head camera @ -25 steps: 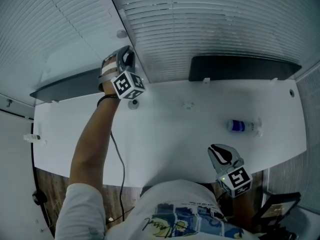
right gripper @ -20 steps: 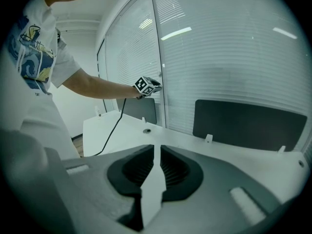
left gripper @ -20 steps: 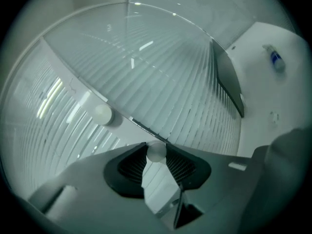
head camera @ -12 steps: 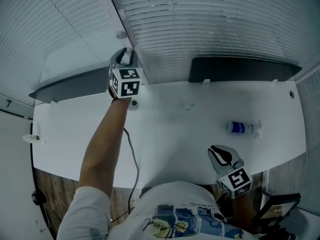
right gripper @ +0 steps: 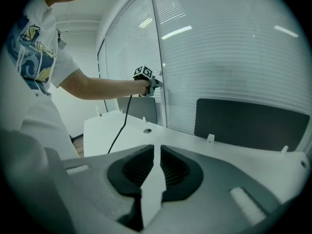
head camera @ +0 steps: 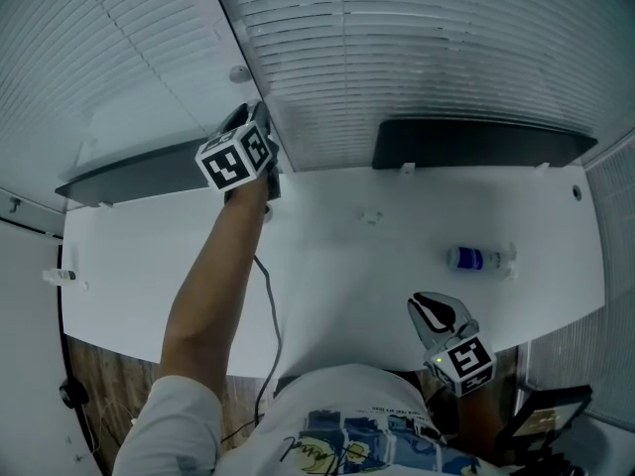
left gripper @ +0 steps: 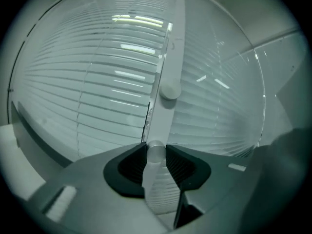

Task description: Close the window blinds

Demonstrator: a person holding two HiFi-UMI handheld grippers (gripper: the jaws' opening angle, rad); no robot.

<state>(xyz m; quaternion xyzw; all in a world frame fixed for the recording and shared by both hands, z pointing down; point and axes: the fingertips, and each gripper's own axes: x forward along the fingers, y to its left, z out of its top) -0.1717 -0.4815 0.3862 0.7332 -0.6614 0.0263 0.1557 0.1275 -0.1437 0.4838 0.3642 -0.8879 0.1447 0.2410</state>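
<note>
White slatted blinds (head camera: 417,58) hang behind the glass on both sides of a white window post (left gripper: 175,43). A small round knob (left gripper: 156,152) on that post sits between the fingers of my left gripper (left gripper: 156,155), which is shut on it. A second knob (left gripper: 169,90) shows higher up the post. In the head view the left gripper (head camera: 256,119) reaches up to the post above the desk's far edge. My right gripper (head camera: 429,307) hovers over the near edge of the white desk (head camera: 337,276), jaws together and empty.
A water bottle (head camera: 480,258) lies on the desk at the right. Dark divider panels (head camera: 476,139) stand along the desk's far edge, another (head camera: 139,172) at the left. A black cable (head camera: 270,315) hangs from the left gripper across the desk.
The left gripper has rolled about its own axis on the knob, its marker cube swinging round to the left. It stayed at the post. The right gripper has not moved.
</note>
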